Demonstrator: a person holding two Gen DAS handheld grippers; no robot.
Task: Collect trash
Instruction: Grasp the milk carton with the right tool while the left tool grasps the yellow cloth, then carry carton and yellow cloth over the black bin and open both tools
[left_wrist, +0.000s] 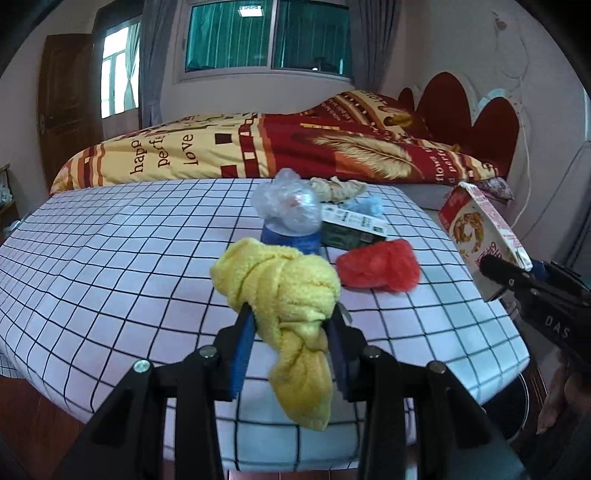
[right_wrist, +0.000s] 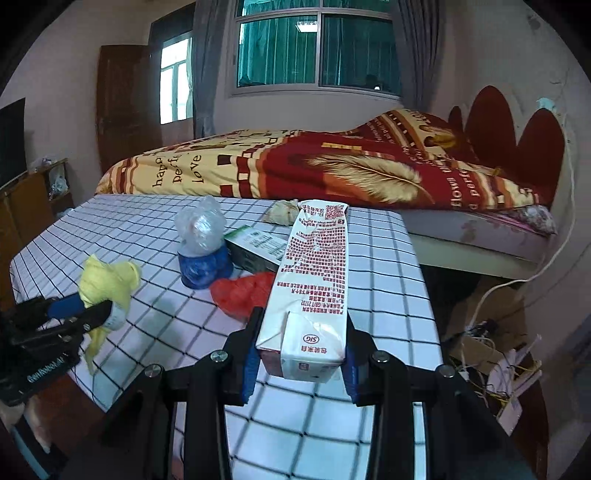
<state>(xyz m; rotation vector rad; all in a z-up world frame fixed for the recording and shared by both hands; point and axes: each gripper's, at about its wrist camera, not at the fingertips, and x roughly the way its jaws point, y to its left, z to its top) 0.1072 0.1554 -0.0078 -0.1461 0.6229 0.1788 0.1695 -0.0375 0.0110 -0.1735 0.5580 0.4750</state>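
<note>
My left gripper (left_wrist: 291, 317) is shut on a knotted yellow cloth (left_wrist: 284, 295), lifted above the checked table (left_wrist: 110, 258). From the right wrist view the same yellow cloth (right_wrist: 107, 284) hangs in the left gripper (right_wrist: 96, 314) at the left. My right gripper (right_wrist: 303, 325) is shut on a tall white-and-red milk carton (right_wrist: 314, 280), held over the table's right part. That carton (left_wrist: 476, 229) shows at the right in the left wrist view, with the right gripper (left_wrist: 498, 271) on it. On the table lie a red crumpled bag (left_wrist: 380, 266), a crushed plastic bottle with a blue base (left_wrist: 288, 214) and a green box (left_wrist: 351, 229).
A beige rag (left_wrist: 336, 188) and a pale blue wad (left_wrist: 369, 206) lie at the table's far edge. A bed with a red-yellow quilt (left_wrist: 295, 147) stands behind. A round dark bin (left_wrist: 509, 406) sits below the table's right corner. Cables and boxes (right_wrist: 491, 350) clutter the floor at right.
</note>
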